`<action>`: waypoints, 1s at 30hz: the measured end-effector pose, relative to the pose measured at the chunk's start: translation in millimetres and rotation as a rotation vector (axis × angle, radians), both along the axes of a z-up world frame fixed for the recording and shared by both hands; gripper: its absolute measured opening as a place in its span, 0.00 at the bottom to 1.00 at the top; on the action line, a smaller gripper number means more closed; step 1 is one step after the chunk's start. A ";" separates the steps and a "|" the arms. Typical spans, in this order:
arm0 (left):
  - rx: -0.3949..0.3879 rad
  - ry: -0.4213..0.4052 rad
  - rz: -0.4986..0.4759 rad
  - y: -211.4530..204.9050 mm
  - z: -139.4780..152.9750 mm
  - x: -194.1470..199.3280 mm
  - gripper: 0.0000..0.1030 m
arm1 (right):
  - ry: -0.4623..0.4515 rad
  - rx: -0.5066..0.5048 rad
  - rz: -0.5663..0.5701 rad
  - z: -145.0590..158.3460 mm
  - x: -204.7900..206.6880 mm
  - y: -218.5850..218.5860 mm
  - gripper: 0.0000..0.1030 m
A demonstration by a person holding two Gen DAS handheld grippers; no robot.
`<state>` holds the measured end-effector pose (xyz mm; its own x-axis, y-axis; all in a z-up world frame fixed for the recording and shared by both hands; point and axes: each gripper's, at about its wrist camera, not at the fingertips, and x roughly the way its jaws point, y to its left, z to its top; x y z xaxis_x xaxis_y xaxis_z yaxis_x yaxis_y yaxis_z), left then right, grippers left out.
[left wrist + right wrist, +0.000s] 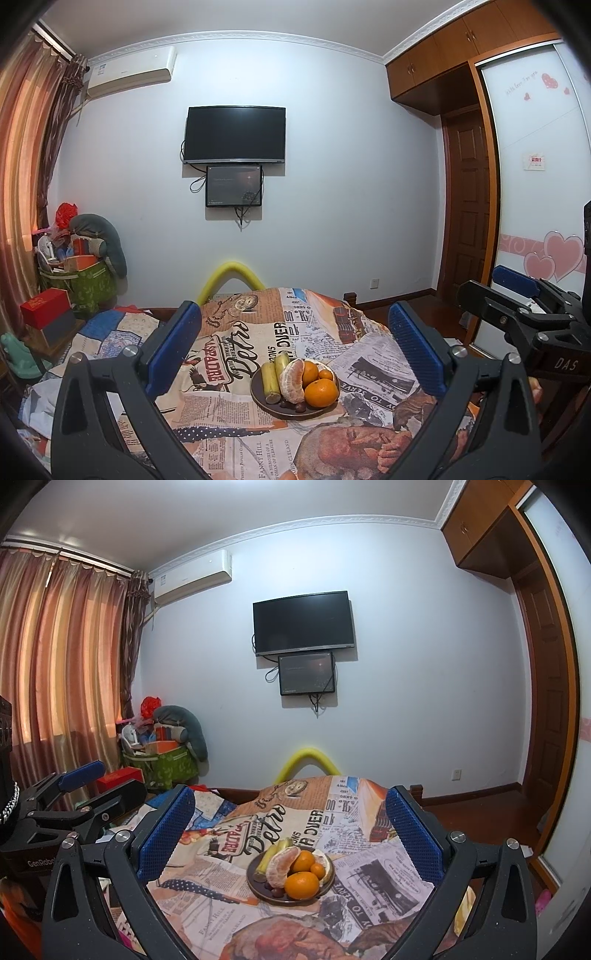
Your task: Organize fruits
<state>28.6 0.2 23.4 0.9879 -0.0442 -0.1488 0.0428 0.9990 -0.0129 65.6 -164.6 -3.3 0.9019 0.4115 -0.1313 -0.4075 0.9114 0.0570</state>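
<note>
Your left gripper (295, 347) and right gripper (290, 825) both hover above the bed, jaws wide apart and empty. The dark plate (260, 397) of fruit sits ahead on the newspaper-print bedspread (229, 406), holding bananas (271, 376), a peeled pomelo (293, 382) and oranges (320, 393) crowded together. Approach one fruit from above, closing gently so neighbours do not roll. Soft cloth lies open around the plate; the bed's edges fall away on both sides.

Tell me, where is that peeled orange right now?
The peeled orange lies on the dark plate in the middle of both views, between the bananas on its left and the whole oranges on its right.
</note>
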 end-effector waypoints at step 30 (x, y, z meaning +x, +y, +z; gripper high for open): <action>-0.003 0.007 -0.014 -3.3 -0.3 1.2 1.00 | 0.001 -0.002 -0.005 4.3 0.6 -2.2 1.00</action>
<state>29.8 -3.1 23.0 0.9862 -0.0580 -0.1551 0.0562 0.9983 -0.0158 66.2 -166.8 1.0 0.9039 0.4066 -0.1328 -0.4028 0.9136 0.0552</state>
